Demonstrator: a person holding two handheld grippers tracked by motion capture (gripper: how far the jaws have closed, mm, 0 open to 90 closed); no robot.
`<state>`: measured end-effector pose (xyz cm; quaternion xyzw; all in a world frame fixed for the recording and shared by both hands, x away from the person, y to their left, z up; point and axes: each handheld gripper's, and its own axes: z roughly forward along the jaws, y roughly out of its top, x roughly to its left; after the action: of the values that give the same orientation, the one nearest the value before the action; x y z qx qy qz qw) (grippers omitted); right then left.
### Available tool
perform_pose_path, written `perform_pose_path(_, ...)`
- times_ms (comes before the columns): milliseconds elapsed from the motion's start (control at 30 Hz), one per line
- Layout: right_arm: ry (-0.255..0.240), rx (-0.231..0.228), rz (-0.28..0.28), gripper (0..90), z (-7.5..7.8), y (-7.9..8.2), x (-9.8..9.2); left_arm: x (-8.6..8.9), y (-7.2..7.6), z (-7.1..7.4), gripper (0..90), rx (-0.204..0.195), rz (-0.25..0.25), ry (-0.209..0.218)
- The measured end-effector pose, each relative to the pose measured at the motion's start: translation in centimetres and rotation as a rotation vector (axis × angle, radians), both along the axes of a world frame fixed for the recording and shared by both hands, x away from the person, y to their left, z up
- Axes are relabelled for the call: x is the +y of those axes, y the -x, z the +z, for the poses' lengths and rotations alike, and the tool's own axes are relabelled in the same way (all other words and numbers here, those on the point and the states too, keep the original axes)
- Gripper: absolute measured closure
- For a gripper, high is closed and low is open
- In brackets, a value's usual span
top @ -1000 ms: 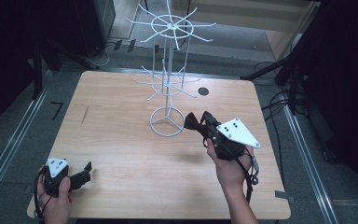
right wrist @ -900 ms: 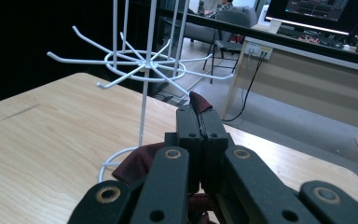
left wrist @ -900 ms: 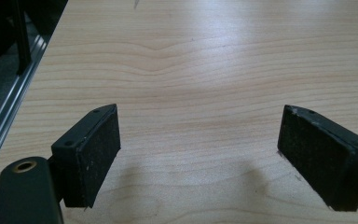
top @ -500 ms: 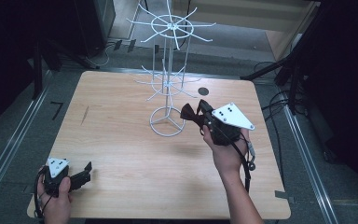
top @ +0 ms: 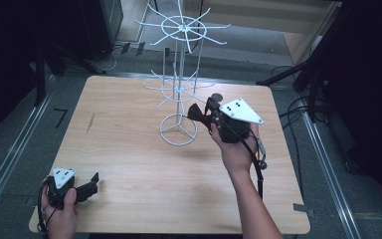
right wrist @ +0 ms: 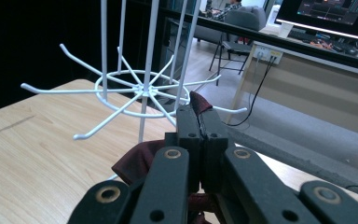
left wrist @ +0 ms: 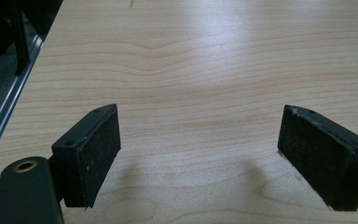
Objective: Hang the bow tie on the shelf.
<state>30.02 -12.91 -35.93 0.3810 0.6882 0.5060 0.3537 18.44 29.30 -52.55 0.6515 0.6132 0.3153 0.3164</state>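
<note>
Work in hand: a dark red cloth piece (right wrist: 140, 161) is carried toward the white wire rack (top: 179, 89), probably to hang it on one of the hooks.
Right hand-held gripper (right wrist: 199, 116): jaws pressed together, pinching the dark red cloth piece; a small tip of it shows above the jaws, and the rest hangs under them.
Left hand-held gripper (left wrist: 200, 149): jaws spread wide with nothing between them, resting low at the near left corner of the table (top: 129, 164).
Place of the cloth: in the air just beside the lower ring of hooks (right wrist: 135, 88), near the rack's pole and above its round base (top: 178, 130); it does not touch the table.
How the cloth will handle: I judge it soft, thin and very light; it folds and sags, so it can slip if only the edge is held.
Where to hold: near an edge or a loop, leaving enough free fabric to pass over a hook tip.
How the rack will handle: thin wire, light and tall; a push on a hook may turn or tip it.
Risk: the cloth may catch on a neighbouring hook.
</note>
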Motion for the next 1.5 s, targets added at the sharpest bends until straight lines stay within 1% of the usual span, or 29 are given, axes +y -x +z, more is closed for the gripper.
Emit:
perform_pose_path(100, -0.009, 0.009, -0.001, 90.0, 0.1, -0.5, 0.0, 0.0, 0.0, 0.0, 13.8, -0.003, -0.001, -0.001)
perform_pose_path(267, -0.013, 0.020, 0.002, 90.0, 0.1, -1.3, 0.0, 0.0, 0.0, 0.0, 13.8, 0.003, -0.001, -0.001)
perform_pose_path(333, -0.019, 0.025, 0.006, 90.0, 0.0, -1.7, 0.0, 0.0, -0.1, 0.0, 13.8, 0.003, -0.002, -0.002)
perform_pose_path(400, -0.032, 0.041, 0.008, 90.0, -0.2, -2.0, -0.1, 0.0, -0.1, 0.0, 13.8, 0.003, -0.003, -0.004)
perform_pose_path(500, -0.029, 0.049, 0.007, 90.0, -0.4, -2.4, -0.2, 0.0, -0.1, 0.0, 13.8, 0.003, -0.003, -0.004)
perform_pose_path(567, -0.037, 0.058, 0.010, 90.0, -0.6, -2.6, -0.2, 0.0, -0.1, 0.0, 13.8, 0.004, -0.006, -0.003)
perform_pose_path(600, -0.047, 0.069, 0.011, 90.0, -0.6, -2.8, -0.2, 0.0, -0.1, 0.0, 13.8, 0.004, -0.006, -0.004)
perform_pose_path(700, -0.056, 0.080, 0.012, 90.0, -0.8, -3.0, -0.3, 0.0, -0.1, 0.0, 13.8, 0.004, -0.005, -0.003)
perform_pose_path(767, -0.072, 0.077, 0.011, 90.0, -0.7, -3.0, -0.5, 0.0, -0.1, 0.0, 13.8, 0.005, -0.007, 0.000)
perform_pose_path(867, -0.113, 0.071, 0.014, 90.0, -0.3, -2.9, -1.0, 0.0, -0.1, 0.0, 13.8, 0.007, -0.007, -0.003)
perform_pose_path(1100, -0.103, 0.054, 0.005, 90.0, 0.0, -2.4, -1.5, 0.0, -0.1, 0.0, 13.8, 0.010, -0.011, -0.004)
perform_pose_path(1200, -0.084, 0.045, -0.007, 90.0, 0.0, -2.2, -2.0, 0.0, -0.1, 0.0, 13.8, 0.012, -0.010, -0.006)
perform_pose_path(1367, -0.069, 0.067, -0.047, 90.0, -0.4, -2.1, -2.8, 0.0, -0.1, 0.0, 13.8, 0.014, -0.012, -0.008)
perform_pose_path(1500, -0.063, 0.090, -0.077, 90.0, -0.7, -2.5, -3.1, 0.0, -0.1, 0.0, 13.8, 0.012, -0.012, -0.009)
